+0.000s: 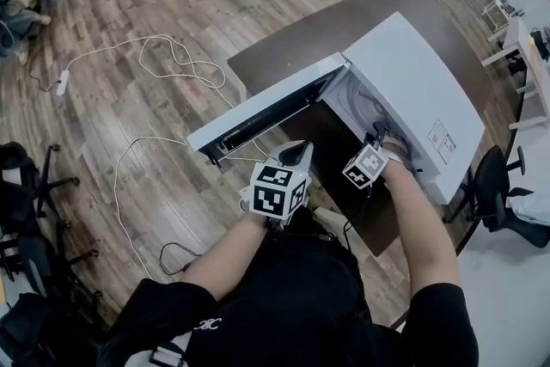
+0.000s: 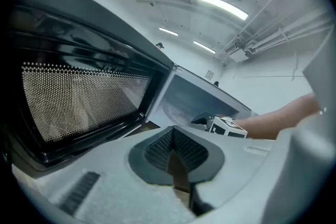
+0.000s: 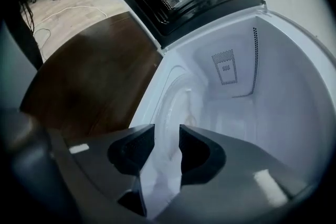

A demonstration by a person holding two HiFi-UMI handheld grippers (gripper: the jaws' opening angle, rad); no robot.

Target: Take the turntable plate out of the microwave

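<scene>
Our right tongs (image 3: 167, 140) sit narrowly apart astride the rim of the clear round glass turntable plate (image 3: 170, 98) inside the smooth white microwave (image 3: 294, 92). Left tongs (image 2: 172, 140) are pinched together, empty.

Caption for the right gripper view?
Right gripper inside the open microwave, fingers either side of the glass plate.

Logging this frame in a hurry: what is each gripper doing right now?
Left gripper: shut, holding nothing.
Right gripper: open, jaws either side of the turntable plate rim inside the microwave.
</scene>
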